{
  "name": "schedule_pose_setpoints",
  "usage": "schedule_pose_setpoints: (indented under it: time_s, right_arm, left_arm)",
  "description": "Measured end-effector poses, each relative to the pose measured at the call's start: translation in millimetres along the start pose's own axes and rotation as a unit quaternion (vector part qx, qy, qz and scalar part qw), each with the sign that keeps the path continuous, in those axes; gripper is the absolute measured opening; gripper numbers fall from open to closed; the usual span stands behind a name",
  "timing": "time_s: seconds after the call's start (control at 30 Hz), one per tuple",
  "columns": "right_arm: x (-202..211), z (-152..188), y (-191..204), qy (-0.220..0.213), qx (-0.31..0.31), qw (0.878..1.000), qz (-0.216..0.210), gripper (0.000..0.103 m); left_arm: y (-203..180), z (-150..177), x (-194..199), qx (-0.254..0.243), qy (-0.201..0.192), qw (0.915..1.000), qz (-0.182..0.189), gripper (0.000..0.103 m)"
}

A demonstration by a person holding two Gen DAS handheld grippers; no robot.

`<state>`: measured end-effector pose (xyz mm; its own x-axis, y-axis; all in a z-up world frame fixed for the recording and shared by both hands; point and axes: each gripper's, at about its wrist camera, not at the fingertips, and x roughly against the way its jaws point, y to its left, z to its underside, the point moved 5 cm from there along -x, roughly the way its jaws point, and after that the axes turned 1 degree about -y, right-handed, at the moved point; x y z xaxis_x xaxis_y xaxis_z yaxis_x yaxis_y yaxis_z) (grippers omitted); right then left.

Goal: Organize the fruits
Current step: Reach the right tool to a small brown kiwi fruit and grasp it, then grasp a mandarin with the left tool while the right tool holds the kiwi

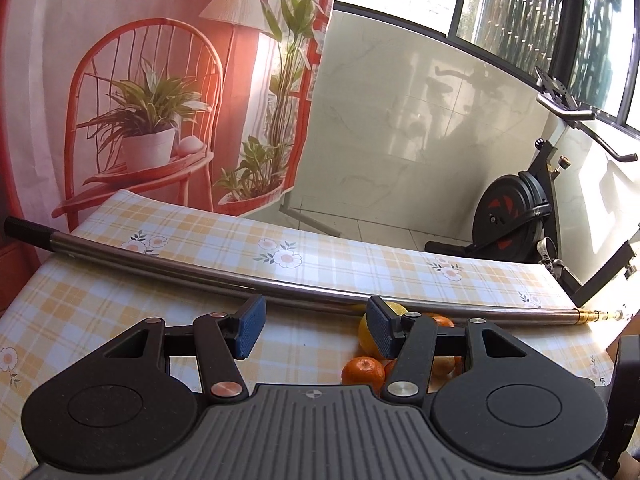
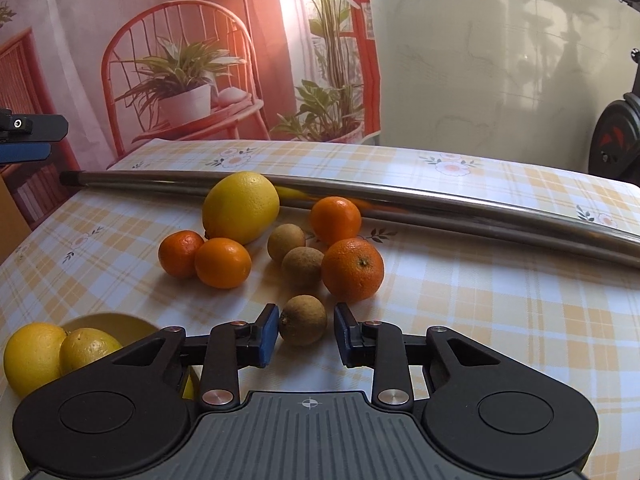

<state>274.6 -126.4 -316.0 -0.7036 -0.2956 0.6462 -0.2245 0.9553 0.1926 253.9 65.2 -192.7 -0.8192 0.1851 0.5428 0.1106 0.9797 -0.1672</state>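
In the right wrist view, my right gripper (image 2: 306, 330) is open with a small brown fruit (image 2: 303, 320) between its blue pads, close to both, touching neither clearly. Beyond lie two more brown fruits (image 2: 286, 243) (image 2: 302, 267), several oranges (image 2: 352, 270) (image 2: 335, 220) (image 2: 222, 263) (image 2: 181, 253) and a large lemon (image 2: 240, 207). A yellow bowl (image 2: 116, 326) at lower left holds two lemons (image 2: 34, 356) (image 2: 90, 350). My left gripper (image 1: 316, 328) is open and empty above the table; a lemon (image 1: 368, 334) and an orange (image 1: 363, 372) show behind its right finger.
A long metal pole (image 2: 400, 200) lies across the checked tablecloth (image 2: 500, 320) behind the fruit; it also shows in the left wrist view (image 1: 240, 276). An exercise bike (image 1: 516, 216) stands past the table's far right. A printed backdrop hangs behind.
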Motion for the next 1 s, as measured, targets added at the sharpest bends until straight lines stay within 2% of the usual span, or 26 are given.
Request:
schedule_pose_setpoints:
  time_s: [0.2,0.4,0.77,1.0]
  right_arm:
    - [1,1,-1,-0.002,-0.003,1.000,-0.009,0.024]
    - [15,6,-7,-0.033,-0.018,0.999,-0.011,0.024]
    - [44,22,-45,-0.102,-0.111,0.989,-0.005,0.024]
    - [43,23,-50,-0.105,-0.115,0.988,-0.006,0.024]
  left_arm:
    - [-3,2,-2,-0.001,0.011,0.9999,0.004,0.058]
    - [-4,3,-1,-0.004,0.018,0.9998,0.005,0.059]
    - [-11,6,-15,-0.007,0.037,0.9992,0.015,0.059]
    - [-28,1,-32,-0.038,0.045,0.9979,0.026,0.059]
